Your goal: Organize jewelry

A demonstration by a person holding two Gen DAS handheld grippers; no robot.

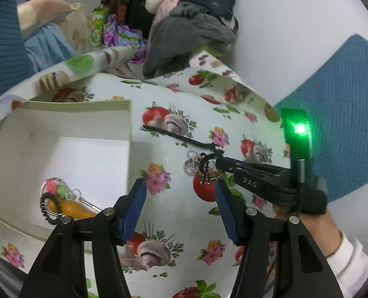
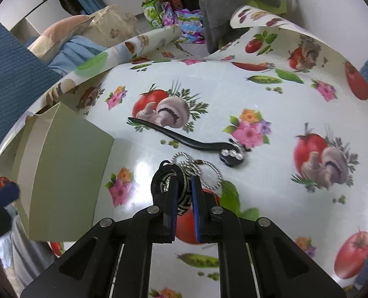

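Note:
A black-and-white woven bracelet (image 2: 163,175) lies on the tablecloth, and my right gripper (image 2: 185,182) is shut on its band. In the left wrist view the bracelet (image 1: 208,178) sits at the right gripper's tip (image 1: 215,162). A silver ball chain (image 2: 203,170) lies looped against the bracelet, the same chain (image 1: 190,165) showing in the left wrist view. Just beyond them rests a black hair stick (image 2: 184,144) with rhinestones at its head. My left gripper (image 1: 180,207) hangs open above the cloth beside a white box (image 1: 129,124), nothing between its blue pads.
Inside the box lie an orange piece (image 1: 72,208), a black spiral band (image 1: 45,207) and a clear pouch with red and green beads (image 1: 57,188). The fruit-print tablecloth (image 2: 271,94) curls up at the back against piled clothes (image 1: 184,29). A person's hand (image 1: 315,228) holds the right gripper.

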